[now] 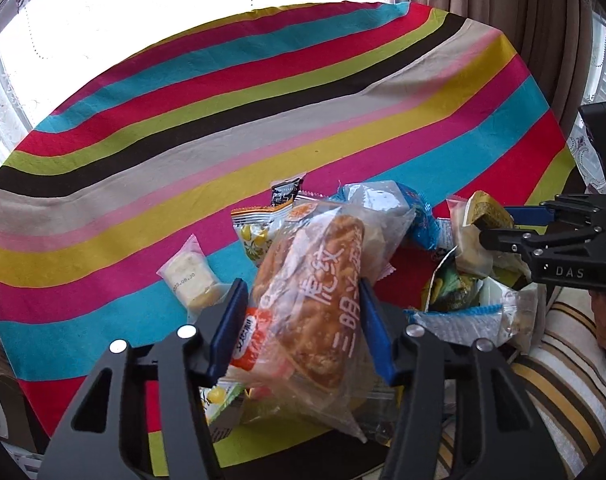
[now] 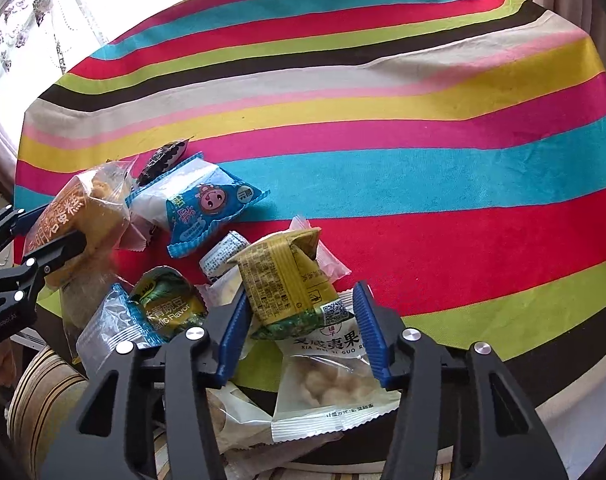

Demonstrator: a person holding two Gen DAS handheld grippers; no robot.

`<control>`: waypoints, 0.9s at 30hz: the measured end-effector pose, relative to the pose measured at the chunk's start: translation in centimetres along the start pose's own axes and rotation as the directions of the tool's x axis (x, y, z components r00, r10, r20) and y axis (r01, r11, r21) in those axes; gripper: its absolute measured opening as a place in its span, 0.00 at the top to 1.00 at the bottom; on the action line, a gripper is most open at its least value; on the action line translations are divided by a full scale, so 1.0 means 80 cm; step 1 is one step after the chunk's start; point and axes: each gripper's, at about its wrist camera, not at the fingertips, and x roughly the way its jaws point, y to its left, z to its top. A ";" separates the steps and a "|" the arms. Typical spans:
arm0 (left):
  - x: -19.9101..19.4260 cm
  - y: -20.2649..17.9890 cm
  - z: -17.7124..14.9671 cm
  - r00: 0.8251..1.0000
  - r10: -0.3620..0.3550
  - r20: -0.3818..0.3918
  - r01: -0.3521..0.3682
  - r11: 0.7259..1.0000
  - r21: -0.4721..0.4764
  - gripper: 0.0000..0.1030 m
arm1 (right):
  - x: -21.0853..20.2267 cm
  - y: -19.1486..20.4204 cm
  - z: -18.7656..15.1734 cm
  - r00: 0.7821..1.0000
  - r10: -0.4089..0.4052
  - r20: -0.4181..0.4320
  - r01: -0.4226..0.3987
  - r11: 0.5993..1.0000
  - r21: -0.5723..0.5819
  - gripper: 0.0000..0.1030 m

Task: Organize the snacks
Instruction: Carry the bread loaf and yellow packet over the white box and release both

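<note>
Your left hand-held gripper (image 1: pixel 303 320) clamps the cake pack (image 1: pixel 315 300); your right hand-held gripper (image 2: pixel 299 332) pinches the yellow packet (image 2: pixel 287 280) above the near pile.

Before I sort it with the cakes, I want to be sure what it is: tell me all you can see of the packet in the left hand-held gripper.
The sandwich cake packet is a clear, crinkly plastic wrapper with white Chinese lettering and an orange label, holding golden-brown, crumb-topped cake. The left hand-held gripper is shut on its middle, a blue pad on either side. It tilts, upper end leaning right, above the snack pile on the striped tablecloth. It looks sealed and uncrushed.
</note>
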 end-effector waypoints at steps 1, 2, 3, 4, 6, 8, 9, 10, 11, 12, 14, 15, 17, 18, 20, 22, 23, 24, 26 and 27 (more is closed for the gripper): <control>-0.001 -0.001 0.000 1.000 0.002 0.002 -0.002 1.000 -0.001 0.52 | -0.003 -0.001 0.000 1.000 0.003 0.007 -0.003 1.000 0.004 0.55; -0.002 -0.003 0.001 1.000 0.006 0.002 -0.006 1.000 -0.002 0.53 | -0.006 -0.002 -0.001 1.000 0.007 0.017 -0.007 1.000 0.008 0.55; -0.003 -0.004 0.002 1.000 0.009 0.002 -0.009 1.000 -0.003 0.54 | -0.008 -0.003 -0.001 1.000 0.016 0.025 -0.016 1.000 0.010 0.60; -0.004 -0.005 0.002 1.000 0.008 0.003 -0.008 1.000 -0.004 0.54 | -0.010 -0.003 -0.002 0.999 0.017 0.028 -0.017 1.000 0.011 0.64; -0.006 -0.008 0.002 1.000 0.009 0.005 -0.009 1.000 -0.008 0.55 | -0.013 -0.003 -0.003 0.999 0.023 0.036 -0.024 1.000 0.009 0.64; -0.011 -0.009 0.002 1.000 0.008 0.010 -0.008 1.000 -0.013 0.56 | -0.017 -0.004 -0.003 0.999 0.029 0.047 -0.029 1.000 0.009 0.64; -0.013 -0.010 0.003 1.000 0.006 0.013 -0.006 1.000 -0.016 0.56 | -0.020 -0.004 -0.003 0.998 0.030 0.056 -0.031 0.999 0.009 0.64; -0.016 -0.010 0.003 1.000 0.008 0.016 -0.008 1.000 -0.018 0.56 | -0.024 -0.005 -0.003 0.997 0.033 0.065 -0.034 0.999 0.012 0.64; -0.019 -0.011 0.004 1.000 0.011 0.019 -0.011 1.000 -0.019 0.56 | -0.027 -0.007 -0.003 0.997 0.037 0.072 -0.038 0.999 0.015 0.64; -0.022 -0.012 0.004 1.000 0.013 0.023 -0.012 1.000 -0.021 0.56 | -0.031 -0.008 -0.004 0.996 0.041 0.080 -0.043 0.999 0.019 0.64; -0.029 -0.014 0.007 0.999 0.020 0.033 -0.019 0.999 -0.026 0.56 | -0.037 -0.012 -0.004 0.994 0.050 0.094 -0.053 0.998 0.030 0.64; -0.032 -0.015 0.008 0.999 0.025 0.038 -0.024 0.999 -0.030 0.56 | -0.040 -0.014 -0.005 0.993 0.059 0.099 -0.063 0.997 0.037 0.64; -0.039 -0.018 0.011 0.998 0.035 0.049 -0.033 0.999 -0.037 0.56 | -0.046 -0.019 -0.008 0.992 0.070 0.107 -0.075 0.996 0.049 0.64; -0.043 -0.020 0.013 0.998 0.040 0.054 -0.038 0.999 -0.038 0.56 | -0.050 -0.021 -0.010 0.991 0.073 0.113 -0.080 0.995 0.054 0.64; -0.050 -0.026 0.018 0.997 0.048 0.064 -0.046 0.998 -0.035 0.56 | -0.059 -0.029 -0.013 0.989 0.085 0.124 -0.094 0.993 0.070 0.64; -0.058 -0.035 0.023 0.996 0.052 0.075 -0.050 0.998 -0.033 0.56 | -0.070 -0.040 -0.017 0.986 0.097 0.139 -0.110 0.990 0.091 0.64; -0.062 -0.040 0.026 0.995 0.053 0.079 -0.051 0.998 -0.030 0.56 | -0.076 -0.046 -0.018 0.984 0.100 0.147 -0.115 0.988 0.100 0.64; -0.065 -0.046 0.029 0.995 0.051 0.082 -0.049 0.998 -0.026 0.56 | -0.081 -0.053 -0.021 0.982 0.106 0.154 -0.124 0.986 0.113 0.64; -0.069 -0.061 0.035 0.995 0.040 0.089 -0.039 0.999 -0.015 0.56 | -0.090 -0.068 -0.025 0.980 0.119 0.159 -0.142 0.980 0.141 0.64; -0.071 -0.069 0.038 0.995 0.033 0.092 -0.032 0.999 -0.010 0.56 | -0.094 -0.075 -0.028 0.980 0.121 0.160 -0.146 0.977 0.155 0.64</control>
